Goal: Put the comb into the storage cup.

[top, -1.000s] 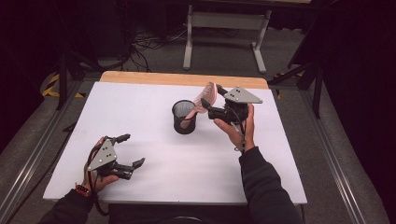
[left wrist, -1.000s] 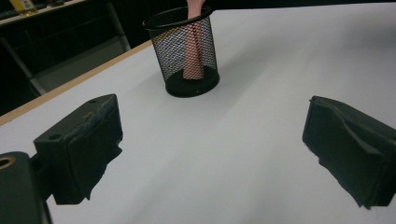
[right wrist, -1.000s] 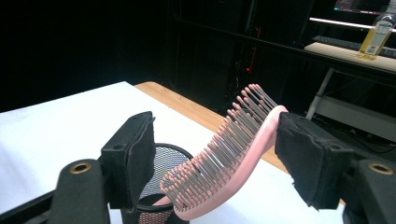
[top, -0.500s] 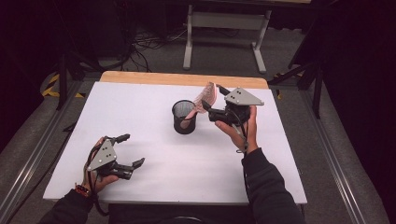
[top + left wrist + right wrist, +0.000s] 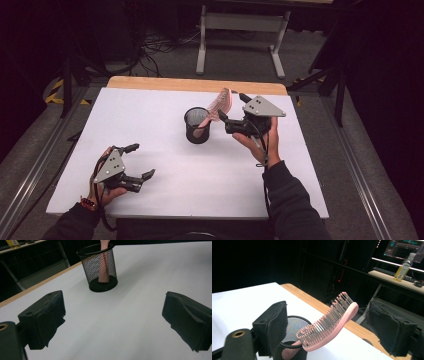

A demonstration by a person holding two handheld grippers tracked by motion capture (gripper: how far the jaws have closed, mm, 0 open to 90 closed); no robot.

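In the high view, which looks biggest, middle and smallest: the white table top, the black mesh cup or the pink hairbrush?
1. White table top, biggest by far.
2. Black mesh cup and pink hairbrush look about alike. The brush handle is inside the cup, so I won't rank them.

The high view looks down on the whole worktop (image 5: 165, 190); both claw views sit low, sharing the mesh cup (image 5: 100, 267).
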